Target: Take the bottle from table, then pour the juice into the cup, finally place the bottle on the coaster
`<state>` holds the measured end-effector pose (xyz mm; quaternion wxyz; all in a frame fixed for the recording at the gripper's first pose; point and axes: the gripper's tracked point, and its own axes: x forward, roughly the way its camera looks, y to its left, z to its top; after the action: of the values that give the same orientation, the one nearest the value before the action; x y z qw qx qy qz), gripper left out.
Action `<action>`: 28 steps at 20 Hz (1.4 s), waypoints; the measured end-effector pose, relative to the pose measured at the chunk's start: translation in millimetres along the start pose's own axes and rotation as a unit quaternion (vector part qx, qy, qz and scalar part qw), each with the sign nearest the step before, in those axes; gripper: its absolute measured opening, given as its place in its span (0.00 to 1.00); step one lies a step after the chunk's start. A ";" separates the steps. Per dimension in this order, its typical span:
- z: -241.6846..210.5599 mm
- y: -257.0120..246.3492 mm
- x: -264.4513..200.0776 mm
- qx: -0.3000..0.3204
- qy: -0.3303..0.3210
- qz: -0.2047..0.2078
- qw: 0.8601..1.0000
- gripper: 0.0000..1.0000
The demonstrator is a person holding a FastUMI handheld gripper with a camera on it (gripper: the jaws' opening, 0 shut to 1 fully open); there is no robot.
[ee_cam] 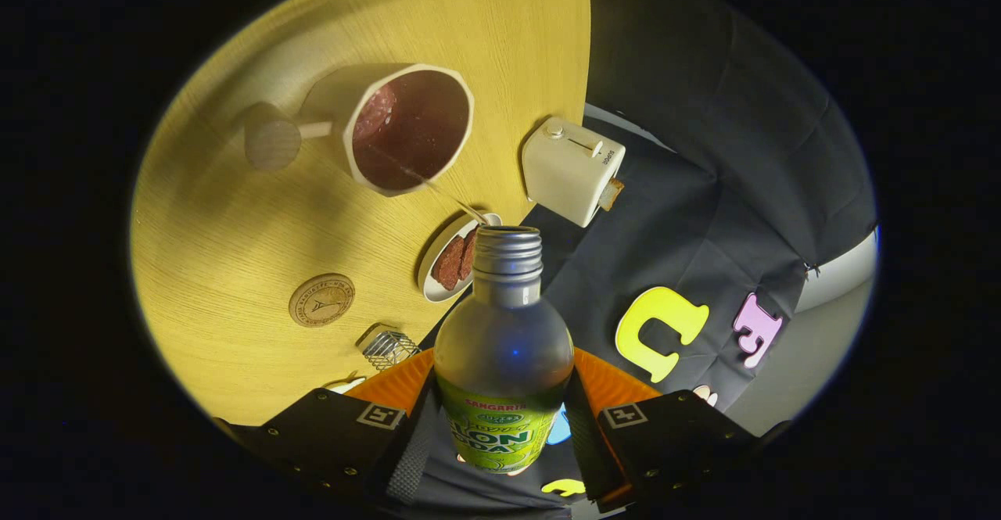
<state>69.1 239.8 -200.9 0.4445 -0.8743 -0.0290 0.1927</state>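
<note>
Pouring under way: gripper [500, 418] clamped on bottle [503, 364] at bottom centre, both fingers pressing its sides, thin stream arcing from the open neck into cup [410, 129] at upper left. Left to do: righting, then setting on coaster [321, 299], lower left.

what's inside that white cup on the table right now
The white faceted cup on the wooden table holds dark reddish liquid, and a thin stream arcs into it from the grey metal bottle clamped in the claw. The liquid hides the cup's bottom.
</note>
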 end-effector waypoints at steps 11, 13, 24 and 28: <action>14.6 27.3 6.7 0.023 0.000 0.030 0.999 0.77; 17.4 30.9 9.6 0.029 0.002 0.036 0.999 0.77; 35.6 48.5 15.7 0.103 -0.013 0.065 0.993 0.77; 38.7 51.1 16.0 0.126 -0.026 0.065 0.990 0.77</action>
<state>63.7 242.2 -266.7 0.5365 -0.8061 0.0412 0.2463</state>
